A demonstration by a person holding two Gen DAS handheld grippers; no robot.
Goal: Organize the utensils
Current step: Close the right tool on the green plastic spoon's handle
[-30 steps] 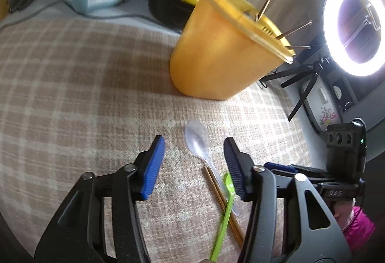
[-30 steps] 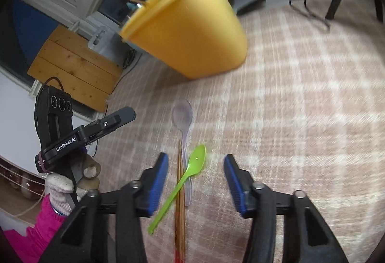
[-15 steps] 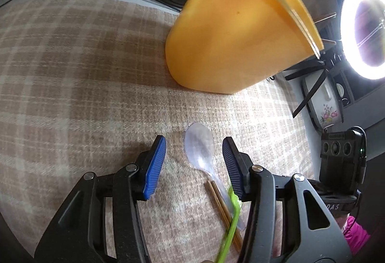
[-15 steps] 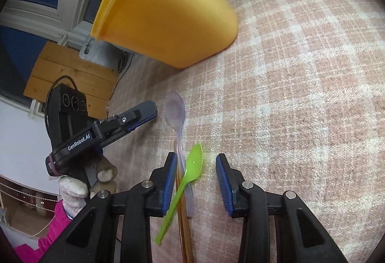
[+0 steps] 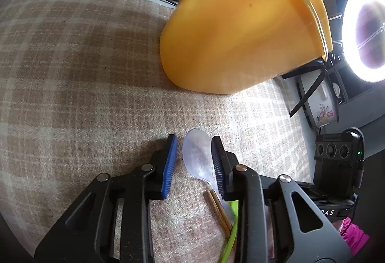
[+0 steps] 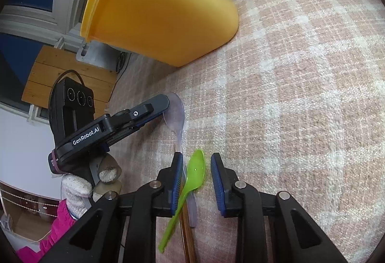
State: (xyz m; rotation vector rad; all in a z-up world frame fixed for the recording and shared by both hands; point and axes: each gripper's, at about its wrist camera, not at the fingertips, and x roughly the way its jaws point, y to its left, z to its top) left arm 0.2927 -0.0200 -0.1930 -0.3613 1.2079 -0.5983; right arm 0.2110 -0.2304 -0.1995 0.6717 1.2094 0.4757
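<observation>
Both grippers have dropped closer to the checked cloth (image 6: 300,94) since a sec ago, jaws just been closing. Orange tub (image 5: 240,29) stands at the back. Left gripper (image 5: 193,162) brackets the clear spoon (image 5: 197,157) bowl, not clamped yet; right gripper (image 6: 196,177) brackets the green spoon (image 6: 196,172) bowl, left pad touching its handle, also no grip yet. Chopsticks (image 5: 219,212) lie beside the spoon handles.

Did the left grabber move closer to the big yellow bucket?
Yes. The left grabber has come forward over the checked cloth toward the yellow bucket, and its jaws have just been closing around the clear spoon.
</observation>
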